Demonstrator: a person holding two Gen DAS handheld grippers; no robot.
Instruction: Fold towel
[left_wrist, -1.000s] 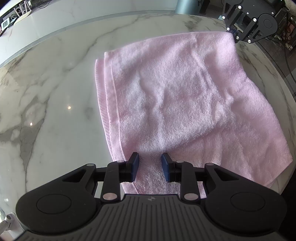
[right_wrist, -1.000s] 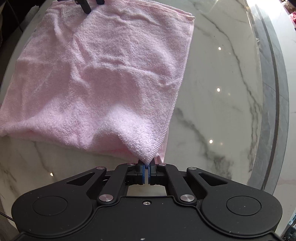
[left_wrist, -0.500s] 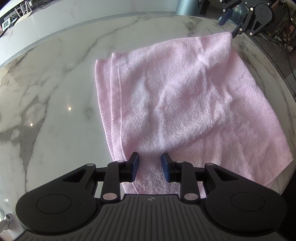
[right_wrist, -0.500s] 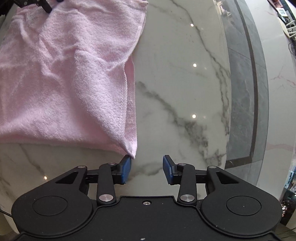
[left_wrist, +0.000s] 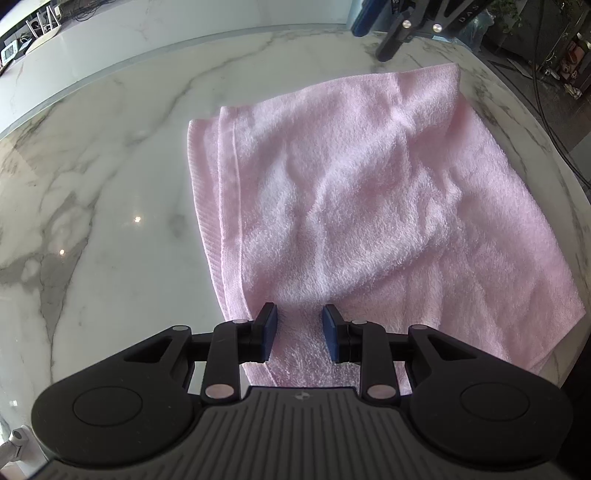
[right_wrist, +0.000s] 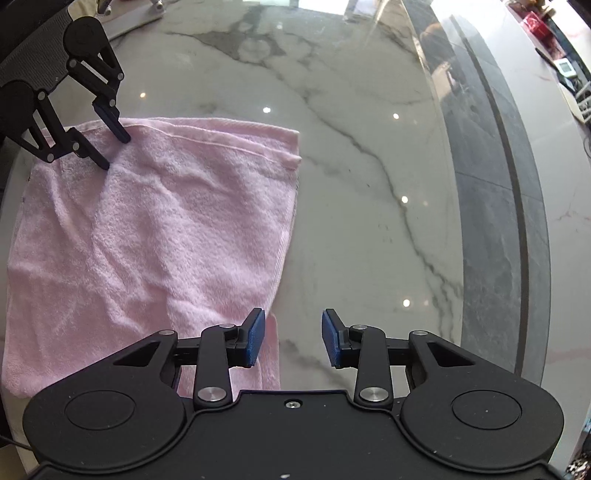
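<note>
We've got the pink towel folded near the marble table's edge, left gripper parted over it, right gripper closing on nothing, so a careless drag could undo the fold

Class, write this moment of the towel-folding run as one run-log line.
stage: first fold laid | pink terry towel: doubled on white marble table | left gripper: open, over towel | right gripper: closing, empty, beside towel's corner

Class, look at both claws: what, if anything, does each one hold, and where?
Nothing is held. The left claw stands open over the pink terry towel's edge; the right claw, jaws closing, has only marble between them.
</note>
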